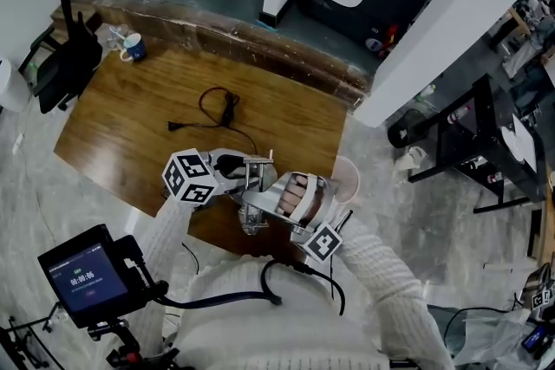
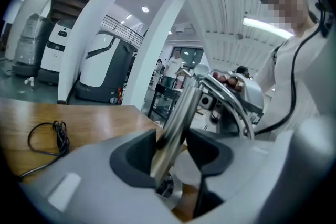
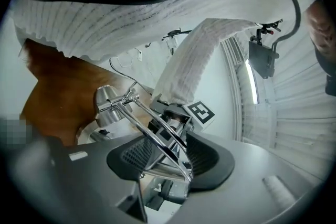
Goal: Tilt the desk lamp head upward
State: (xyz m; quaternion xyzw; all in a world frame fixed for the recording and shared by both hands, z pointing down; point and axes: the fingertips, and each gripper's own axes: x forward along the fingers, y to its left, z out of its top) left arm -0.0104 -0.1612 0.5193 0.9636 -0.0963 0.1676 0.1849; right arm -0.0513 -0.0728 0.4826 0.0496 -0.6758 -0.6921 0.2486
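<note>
Two grippers are meeting over the desk lamp (image 1: pixel 251 202), which is standing close to the near edge of the wooden worktop (image 1: pixel 113 134), right below the person. The left gripper (image 1: pixel 232 172) is reaching in from the left and the right gripper (image 1: pixel 282 205) from the right, so each is taking a different part of the chrome frame.

In the left gripper view the left gripper (image 2: pixel 173 148) is straddling the lamp's stem (image 2: pixel 182 107). Its fingers (image 2: pixel 132 157) are standing wide: the tube is leaning toward the left one and a gap is showing on the other side, so nothing is being squeezed. I judge that this placement low on the stem is serving as a brace, ready to stop the lamp sliding or tipping once its top is being pushed.

In the right gripper view the right gripper (image 3: pixel 167 157) is sitting higher, with the thin rods (image 3: pixel 153 126) of the lamp's linkage crossing between its fingers (image 3: pixel 212 161). These too are standing apart, with no pad pressing on the metal. The rods are running up to a chrome cylinder (image 3: pixel 106 104) at a hinge; whether that is the head itself I cannot tell. By my reading the tilt is not yet being driven, since neither side is clamping anything.

A black cable (image 1: pixel 221 110) is lying loose mid-worktop and a mug (image 1: pixel 132 48) is sitting at the far corner, both well apart from the lamp and not getting in the way
</note>
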